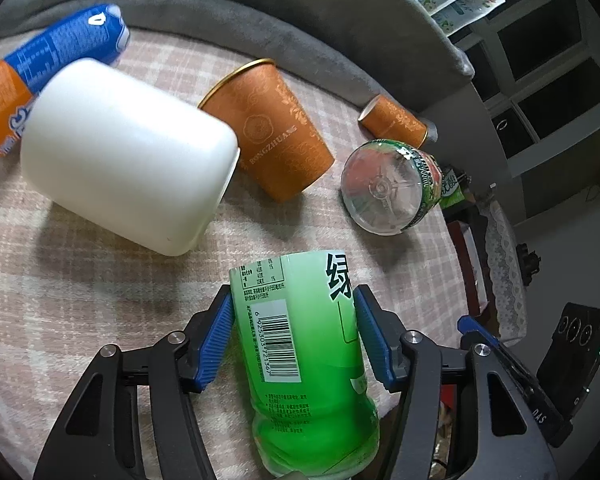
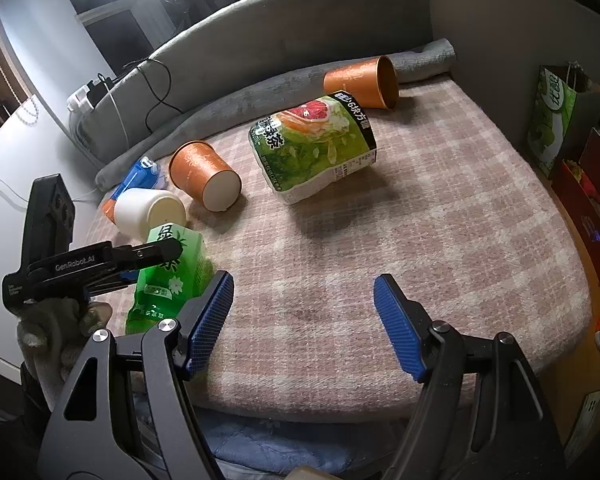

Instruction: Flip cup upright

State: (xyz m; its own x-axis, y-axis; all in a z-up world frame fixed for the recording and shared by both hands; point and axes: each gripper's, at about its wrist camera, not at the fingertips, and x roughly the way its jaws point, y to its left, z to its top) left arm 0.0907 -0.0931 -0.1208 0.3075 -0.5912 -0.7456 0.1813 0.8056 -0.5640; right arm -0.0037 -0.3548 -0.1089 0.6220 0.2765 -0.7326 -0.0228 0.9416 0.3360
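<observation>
Two orange paper cups lie tipped on the pink checked blanket (image 2: 440,208): the larger orange paper cup (image 1: 266,130) mid-scene against one white plastic jar (image 1: 126,156), the smaller orange paper cup (image 2: 362,80) far off by the grey cushion (image 2: 260,80); both look light, thin-walled and easily crushed, so a gentle hold across the wall near the stiffer rim seems wisest. One left gripper (image 1: 294,334) pinches one green plastic bottle (image 1: 308,360) near the front edge, one right gripper (image 2: 302,320) hangs spread and empty, and one clear grapefruit-label bottle (image 2: 314,148) and one blue-and-orange packet (image 1: 52,64) also lie there.
</observation>
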